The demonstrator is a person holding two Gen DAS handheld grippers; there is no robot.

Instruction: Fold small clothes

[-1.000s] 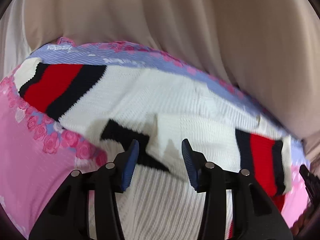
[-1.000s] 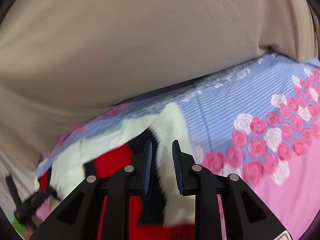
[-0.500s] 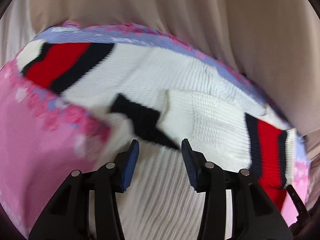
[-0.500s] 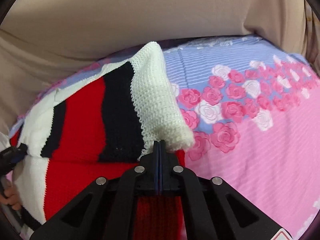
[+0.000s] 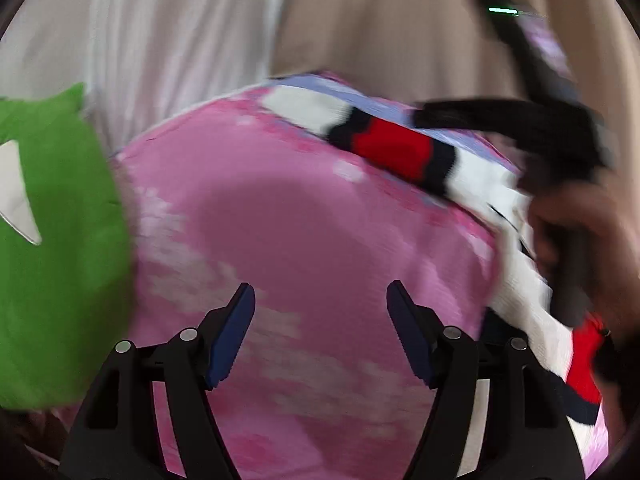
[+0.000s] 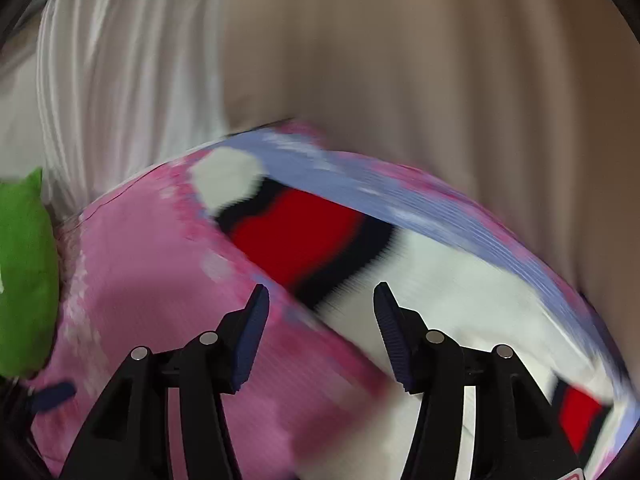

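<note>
Left gripper [image 5: 320, 332] has swung off the knit sweater [image 5: 400, 148]; both jaws just opened, empty. Right gripper [image 6: 320, 332] released the sleeve; next: regrip the other sleeve.

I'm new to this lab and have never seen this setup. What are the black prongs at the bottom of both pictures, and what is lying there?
There is no robot here: a person holds hand tongs in each hand, and a wide-angle camera on each looks forward along its two fingers. One picture comes from the left tongs, the other from the right tongs.

Both have just been opening, and nothing sits between their fingers now, so neither holds anything.

Below lies a pink floral sheet with a bluish striped edge. On it is a small white knitted sweater with red and black bands. A green item sits at the left. Curtains hang behind. Both pictures are blurred.
</note>
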